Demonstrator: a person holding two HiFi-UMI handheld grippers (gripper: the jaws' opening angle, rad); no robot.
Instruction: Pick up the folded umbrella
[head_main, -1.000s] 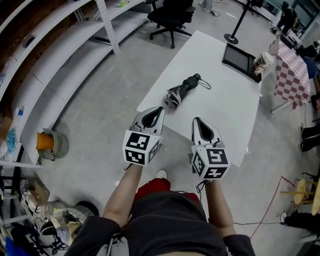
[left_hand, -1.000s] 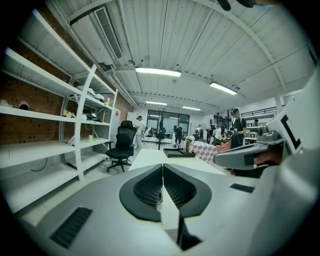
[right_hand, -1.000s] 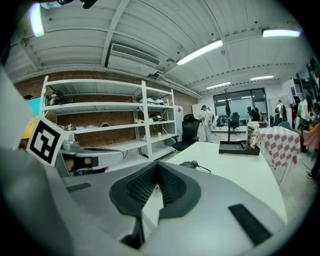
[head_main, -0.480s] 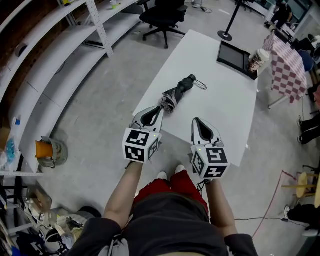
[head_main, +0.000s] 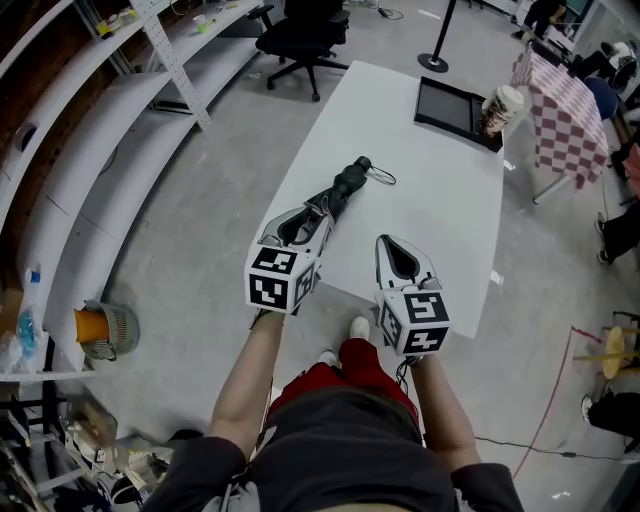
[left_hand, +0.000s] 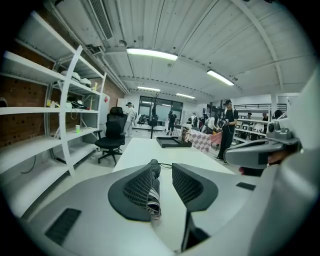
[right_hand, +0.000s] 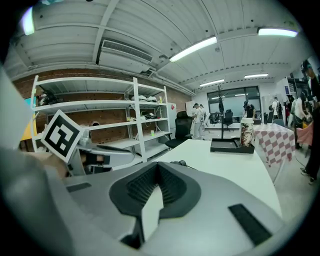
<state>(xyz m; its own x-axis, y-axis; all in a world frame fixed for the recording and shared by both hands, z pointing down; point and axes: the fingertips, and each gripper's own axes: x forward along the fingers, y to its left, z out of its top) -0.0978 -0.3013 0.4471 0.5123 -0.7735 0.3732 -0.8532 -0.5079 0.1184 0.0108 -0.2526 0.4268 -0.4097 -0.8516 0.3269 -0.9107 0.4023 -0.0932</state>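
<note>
My left gripper (left_hand: 161, 165) has just been opening its jaws. They now stand apart around the near end of the folded black umbrella (head_main: 338, 190), whose fabric lies close against the left jaw without being clamped. The umbrella rests on the white table (head_main: 440, 200) by its left edge, near the corner closest to me, with its strap end pointing away. My right gripper (right_hand: 159, 166) hangs over the table's near edge, jaws together and empty.

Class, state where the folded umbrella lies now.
Head view: umbrella on the table by its left edge, near end between the left gripper's jaws, which have just been opening.
</note>
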